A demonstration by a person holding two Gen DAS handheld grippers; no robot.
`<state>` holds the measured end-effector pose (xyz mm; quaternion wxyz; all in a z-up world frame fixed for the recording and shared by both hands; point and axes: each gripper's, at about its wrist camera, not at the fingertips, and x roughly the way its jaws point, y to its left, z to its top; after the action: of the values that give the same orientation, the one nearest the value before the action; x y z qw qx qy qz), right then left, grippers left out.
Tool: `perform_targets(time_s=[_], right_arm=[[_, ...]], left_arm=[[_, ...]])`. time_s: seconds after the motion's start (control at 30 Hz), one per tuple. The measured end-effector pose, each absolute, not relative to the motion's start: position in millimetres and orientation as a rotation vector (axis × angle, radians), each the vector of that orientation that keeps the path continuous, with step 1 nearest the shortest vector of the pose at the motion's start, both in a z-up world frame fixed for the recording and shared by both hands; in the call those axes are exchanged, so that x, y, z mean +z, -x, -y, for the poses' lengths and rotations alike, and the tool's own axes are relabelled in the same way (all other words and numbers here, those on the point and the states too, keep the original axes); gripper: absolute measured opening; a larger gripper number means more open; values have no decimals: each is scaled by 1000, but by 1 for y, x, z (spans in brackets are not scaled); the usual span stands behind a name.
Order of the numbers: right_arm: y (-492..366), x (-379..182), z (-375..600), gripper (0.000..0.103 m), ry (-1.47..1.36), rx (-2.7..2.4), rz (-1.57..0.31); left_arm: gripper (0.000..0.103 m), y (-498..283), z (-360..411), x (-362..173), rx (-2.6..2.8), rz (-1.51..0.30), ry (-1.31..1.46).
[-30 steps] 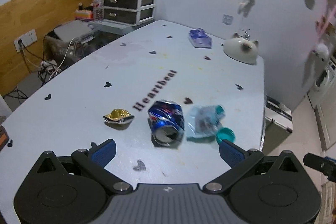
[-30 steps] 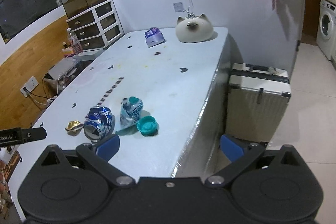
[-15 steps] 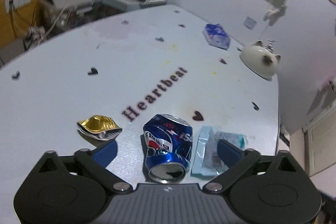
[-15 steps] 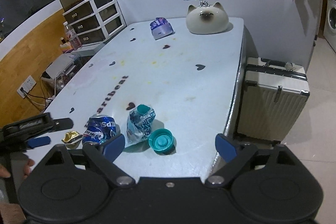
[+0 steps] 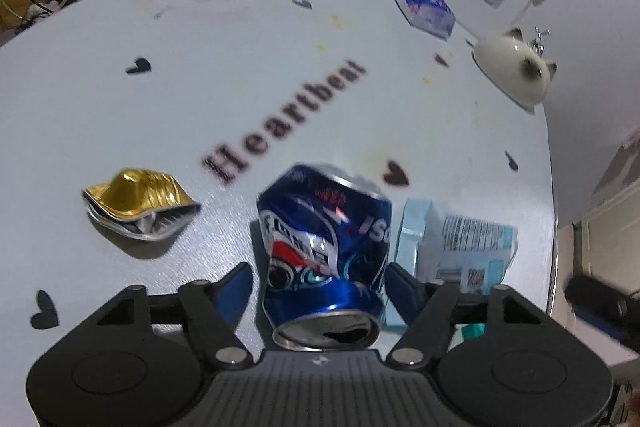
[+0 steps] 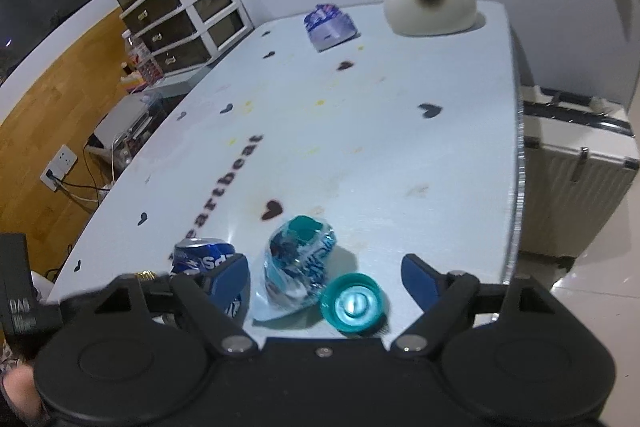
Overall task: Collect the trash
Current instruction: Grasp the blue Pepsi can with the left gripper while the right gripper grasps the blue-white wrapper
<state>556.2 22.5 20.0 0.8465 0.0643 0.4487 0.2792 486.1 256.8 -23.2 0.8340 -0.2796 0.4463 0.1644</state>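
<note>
A crushed blue soda can (image 5: 326,255) lies on the white table (image 5: 160,107), between the fingers of my left gripper (image 5: 320,281), which is open around it without squeezing. A crumpled gold foil wrapper (image 5: 138,205) lies to its left, a flattened pale blue bottle (image 5: 452,247) to its right. In the right wrist view my right gripper (image 6: 326,273) is open, with the crushed bottle (image 6: 298,269) and a teal cap (image 6: 354,303) between its fingers. The can (image 6: 202,257) shows at its left finger.
A white cat-shaped ornament (image 6: 430,7) and a blue tissue pack (image 6: 330,25) sit at the table's far end. A cream suitcase (image 6: 572,171) stands on the floor beyond the table's right edge (image 6: 516,167). Drawers (image 6: 180,23) and cables are at the left.
My left gripper has moved forward and down, so the can now sits between its fingers. My right gripper has moved in over the crushed bottle and cap.
</note>
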Motion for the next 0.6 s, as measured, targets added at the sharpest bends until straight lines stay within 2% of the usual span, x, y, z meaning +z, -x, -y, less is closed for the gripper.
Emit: perform_targets(time_s=[0.03,0.43,0.47,0.53,0.6], right_arm=[[-560,16,-27,85,-134,589,-955],[-584,-23,-72,84,-134,593,-1063],[-585,-25,-74,82,-130,593,-1068],[-587,-30,-78,66,-120,598,-1082],[-588,-33,-83,58,-104,603,-1096]], left_arm=[[65,-486,-257,-26,340,-948,597],[63,-476,-261,-28,328,-911,631],[63,-474,-262,-28,331,-911,629],[63,-470,-262,-25,345,-916,605],[62,-467,-263,-22,362,-911,585]])
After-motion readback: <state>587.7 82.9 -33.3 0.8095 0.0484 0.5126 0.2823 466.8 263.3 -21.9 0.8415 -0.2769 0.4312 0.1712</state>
